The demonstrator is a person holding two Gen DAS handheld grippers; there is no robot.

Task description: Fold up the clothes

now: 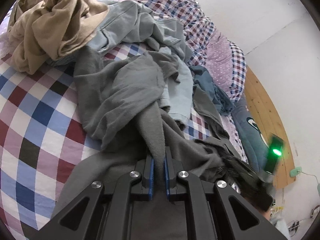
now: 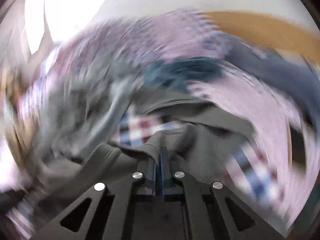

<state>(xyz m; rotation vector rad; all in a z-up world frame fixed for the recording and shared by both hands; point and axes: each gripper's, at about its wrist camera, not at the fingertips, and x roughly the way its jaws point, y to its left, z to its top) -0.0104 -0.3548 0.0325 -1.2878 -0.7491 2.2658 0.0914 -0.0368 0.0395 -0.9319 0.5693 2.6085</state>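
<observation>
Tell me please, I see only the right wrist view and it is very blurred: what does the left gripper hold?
Observer: The left gripper is shut on a fold of the dark grey fleece garment, which trails away across the checked bedsheet.
Operator: Are other clothes near it?
Observer: Yes. A crumpled beige cloth garment lies at the far left, partly on a pale blue-grey cotton garment.
Operator: Can you see my gripper from there?
Observer: Yes, the right gripper shows blurred at the lower right, against the same dark grey garment.
</observation>
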